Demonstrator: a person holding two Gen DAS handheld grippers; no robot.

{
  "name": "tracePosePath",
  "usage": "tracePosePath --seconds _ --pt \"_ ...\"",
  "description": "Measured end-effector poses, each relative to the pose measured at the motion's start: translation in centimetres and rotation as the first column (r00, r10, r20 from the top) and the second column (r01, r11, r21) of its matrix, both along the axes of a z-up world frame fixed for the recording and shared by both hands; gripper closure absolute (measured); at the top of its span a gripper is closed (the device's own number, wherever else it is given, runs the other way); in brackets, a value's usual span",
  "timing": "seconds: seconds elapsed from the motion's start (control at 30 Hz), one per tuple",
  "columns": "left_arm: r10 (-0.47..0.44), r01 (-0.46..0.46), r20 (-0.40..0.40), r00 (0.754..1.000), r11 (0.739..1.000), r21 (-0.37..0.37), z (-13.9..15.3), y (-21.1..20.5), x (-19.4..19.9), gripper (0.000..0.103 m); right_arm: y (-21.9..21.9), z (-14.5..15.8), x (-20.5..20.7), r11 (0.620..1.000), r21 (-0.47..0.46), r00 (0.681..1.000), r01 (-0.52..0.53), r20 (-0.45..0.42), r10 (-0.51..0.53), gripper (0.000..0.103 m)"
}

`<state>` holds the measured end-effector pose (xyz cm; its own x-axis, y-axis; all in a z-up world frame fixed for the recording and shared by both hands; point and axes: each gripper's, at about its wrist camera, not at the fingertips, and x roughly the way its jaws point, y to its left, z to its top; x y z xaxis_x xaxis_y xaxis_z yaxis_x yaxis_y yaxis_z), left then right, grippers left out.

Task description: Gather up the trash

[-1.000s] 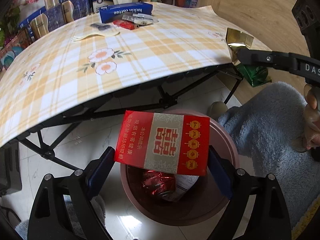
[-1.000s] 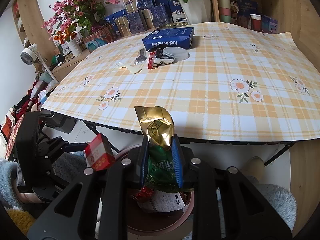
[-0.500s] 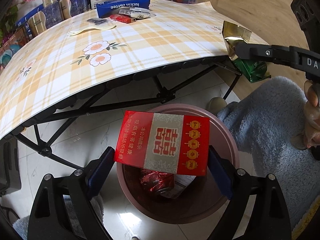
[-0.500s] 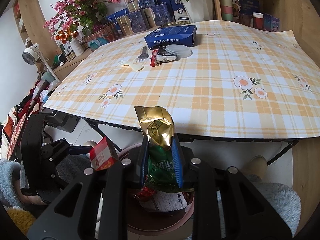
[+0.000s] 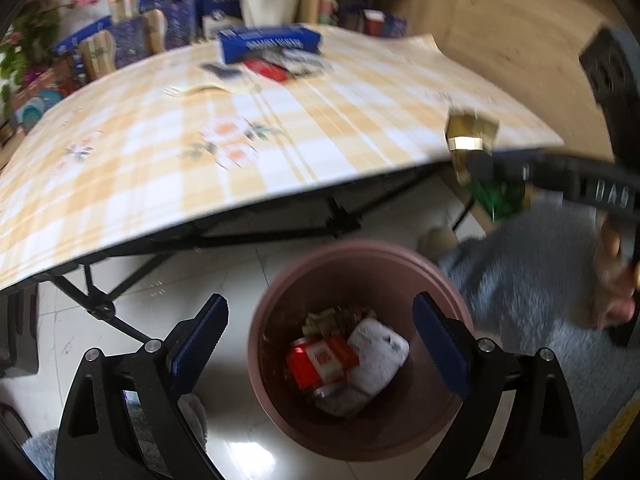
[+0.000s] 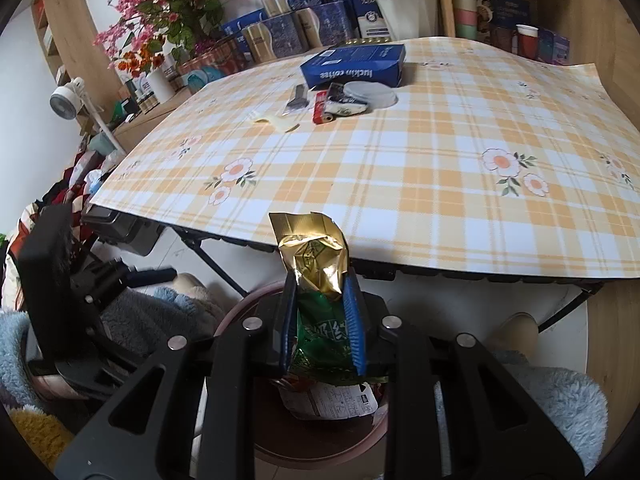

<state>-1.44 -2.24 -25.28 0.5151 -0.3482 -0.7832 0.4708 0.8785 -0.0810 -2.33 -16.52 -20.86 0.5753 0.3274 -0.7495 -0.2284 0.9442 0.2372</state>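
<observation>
My left gripper point(image 5: 320, 308) hangs open over the pink trash bin point(image 5: 360, 246), with nothing between its fingers. A red cigarette box point(image 5: 320, 360) lies inside the bin beside a white packet point(image 5: 380, 354) and other wrappers. My right gripper point(image 6: 320, 284) is shut on a green snack bag with a crumpled gold top point(image 6: 310, 252), held just off the table's near edge and above the bin's rim point(image 6: 236, 308). The left wrist view shows the same bag point(image 5: 468, 136) at the right, near the table edge.
On the plaid tablecloth point(image 6: 400, 184), far side, lie a blue coffee box point(image 6: 354, 66), a red wrapper point(image 6: 322, 108), a round lid point(image 6: 370, 94) and a pale scrap point(image 6: 276, 122). Boxes and plants line the back. A person's hand point(image 5: 616, 280) and blue fleece point(image 5: 520, 280) flank the bin.
The red box that sat between my left gripper's fingers has dropped into the bin, and those fingers now stand apart and empty. The right gripper still holds the bag in the same place.
</observation>
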Motion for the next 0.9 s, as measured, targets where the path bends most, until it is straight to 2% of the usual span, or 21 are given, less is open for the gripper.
tracePosePath --seconds 0.17,0.43,0.6,0.8,0.87,0.9 --pt "0.120 -0.115 0.059 0.991 0.990 -0.079 1.7 2.4 0.4 0.009 1.4 -0.7 0.2 0.998 -0.031 0.998 -0.052 -0.025 0.051 0.077" --pt "0.278 -0.263 0.075 0.958 0.951 -0.160 3.0 5.8 1.2 0.008 3.1 -1.8 0.3 0.991 -0.065 0.991 -0.117 -0.072 0.112 0.077" --pt "0.305 -0.290 0.071 0.950 0.942 -0.169 3.1 6.6 1.2 0.008 3.5 -2.2 0.3 0.988 -0.070 0.987 -0.139 -0.092 0.132 0.077" --pt "0.300 -0.285 0.077 0.951 0.945 -0.161 3.0 6.4 0.9 0.008 3.6 -2.3 0.3 0.987 -0.069 0.985 -0.147 -0.100 0.140 0.074" --pt "0.297 -0.283 0.077 0.952 0.946 -0.160 3.0 6.4 0.9 0.008 3.6 -2.4 0.3 0.987 -0.064 0.984 -0.149 -0.105 0.141 0.068" --pt "0.297 -0.282 0.076 0.952 0.946 -0.160 3.0 6.4 0.9 0.008 3.6 -2.3 0.3 0.987 -0.070 0.985 -0.143 -0.103 0.136 0.055"
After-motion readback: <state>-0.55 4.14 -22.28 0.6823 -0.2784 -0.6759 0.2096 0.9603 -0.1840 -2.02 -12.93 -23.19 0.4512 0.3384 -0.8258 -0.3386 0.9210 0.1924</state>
